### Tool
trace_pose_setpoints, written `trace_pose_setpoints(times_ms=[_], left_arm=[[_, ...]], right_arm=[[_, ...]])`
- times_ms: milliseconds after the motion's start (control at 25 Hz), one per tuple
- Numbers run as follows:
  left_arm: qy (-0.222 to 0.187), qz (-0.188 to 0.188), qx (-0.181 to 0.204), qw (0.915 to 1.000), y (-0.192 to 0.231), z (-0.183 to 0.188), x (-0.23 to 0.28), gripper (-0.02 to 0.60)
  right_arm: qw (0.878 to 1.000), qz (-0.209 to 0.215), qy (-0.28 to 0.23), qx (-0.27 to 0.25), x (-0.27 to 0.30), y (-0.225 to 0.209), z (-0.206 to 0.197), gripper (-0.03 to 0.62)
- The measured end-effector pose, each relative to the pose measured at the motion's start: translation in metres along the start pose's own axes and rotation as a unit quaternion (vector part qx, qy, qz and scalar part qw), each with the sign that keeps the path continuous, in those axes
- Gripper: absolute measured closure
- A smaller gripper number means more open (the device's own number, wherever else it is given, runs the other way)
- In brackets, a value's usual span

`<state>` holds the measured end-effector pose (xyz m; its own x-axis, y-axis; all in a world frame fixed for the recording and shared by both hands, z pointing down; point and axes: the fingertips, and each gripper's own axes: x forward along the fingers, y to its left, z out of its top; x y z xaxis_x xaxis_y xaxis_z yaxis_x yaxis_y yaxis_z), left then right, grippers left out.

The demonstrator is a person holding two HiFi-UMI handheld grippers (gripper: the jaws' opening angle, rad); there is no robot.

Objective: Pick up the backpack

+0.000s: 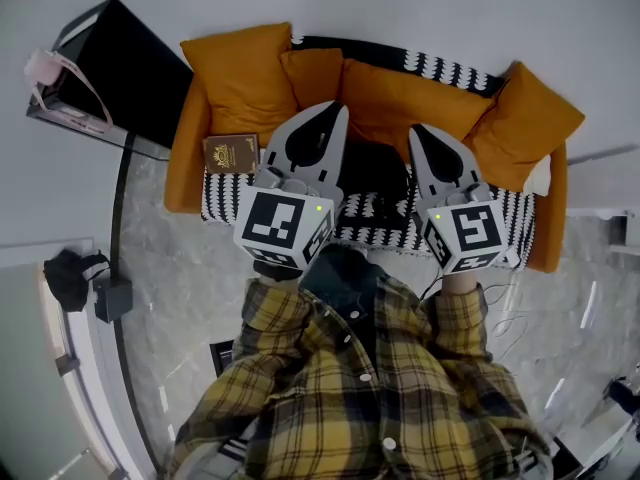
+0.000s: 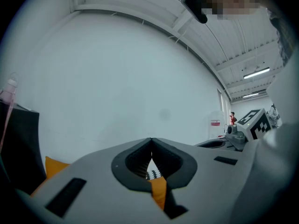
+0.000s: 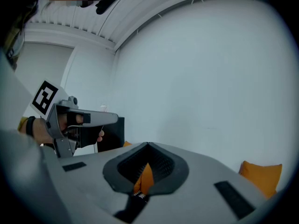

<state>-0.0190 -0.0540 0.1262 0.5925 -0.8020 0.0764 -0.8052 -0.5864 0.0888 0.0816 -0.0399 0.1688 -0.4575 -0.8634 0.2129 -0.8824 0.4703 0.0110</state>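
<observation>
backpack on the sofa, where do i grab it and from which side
Likely its upper edge: the backpack sits mid-seat against the orange back cushion, open only toward the front of the sofa, so come in from there. It's too dark to make out a handle. Left gripper and right gripper are both shut and empty, so open one first.
</observation>
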Motion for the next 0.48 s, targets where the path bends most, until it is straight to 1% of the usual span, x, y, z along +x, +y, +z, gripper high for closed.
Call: trace_pose_setpoints(times_ms=[280,480], left_arm=[[0.007,0.004,-0.007,0.9999,0.018,-0.007,0.003,0.565],[0.02,0.005,-0.011,0.9997,0.024,-0.017,0.006,0.565]], right_arm=[[1.0,0.001,0.007,0.001,0.017,0.004,-0.003,0.579],[1.0,-0.006,0.017,0.005,0.023,-0.005,-0.011,0.579]])
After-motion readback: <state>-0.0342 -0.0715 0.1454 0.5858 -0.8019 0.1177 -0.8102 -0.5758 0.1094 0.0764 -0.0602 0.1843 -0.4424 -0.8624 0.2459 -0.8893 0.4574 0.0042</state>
